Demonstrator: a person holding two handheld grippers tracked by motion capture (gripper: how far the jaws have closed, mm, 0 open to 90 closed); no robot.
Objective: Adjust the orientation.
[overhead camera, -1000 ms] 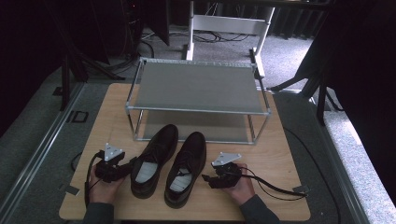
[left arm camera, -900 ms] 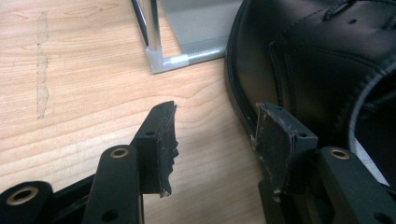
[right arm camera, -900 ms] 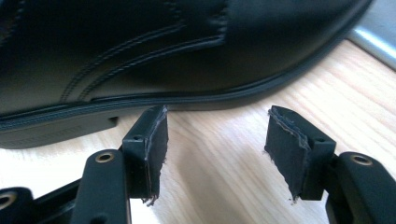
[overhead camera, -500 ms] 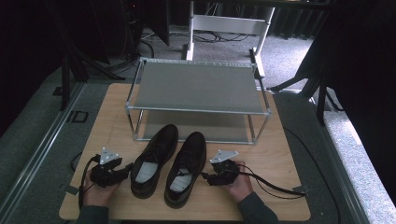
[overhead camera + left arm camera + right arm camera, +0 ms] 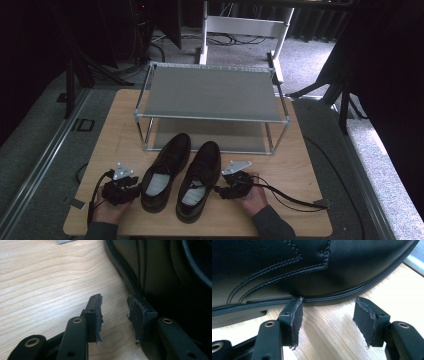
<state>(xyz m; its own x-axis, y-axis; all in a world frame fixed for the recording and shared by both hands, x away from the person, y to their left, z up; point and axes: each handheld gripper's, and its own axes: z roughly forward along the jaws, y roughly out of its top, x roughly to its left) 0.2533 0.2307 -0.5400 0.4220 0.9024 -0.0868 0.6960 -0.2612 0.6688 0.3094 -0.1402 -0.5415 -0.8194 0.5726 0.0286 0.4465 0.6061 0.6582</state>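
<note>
Two glossy black leather shoes (image 5: 182, 177) on pale grained wood (image 5: 300, 165), each claw spread, nothing pinched.

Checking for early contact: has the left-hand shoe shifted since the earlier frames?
No. The left-hand shoe meets the lower rail of the rack at the same spot as before.

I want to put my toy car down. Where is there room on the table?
Bare wood lies left of the metal two-tier rack, and right of it. The front middle is crowded by the two black leather shoes.
</note>
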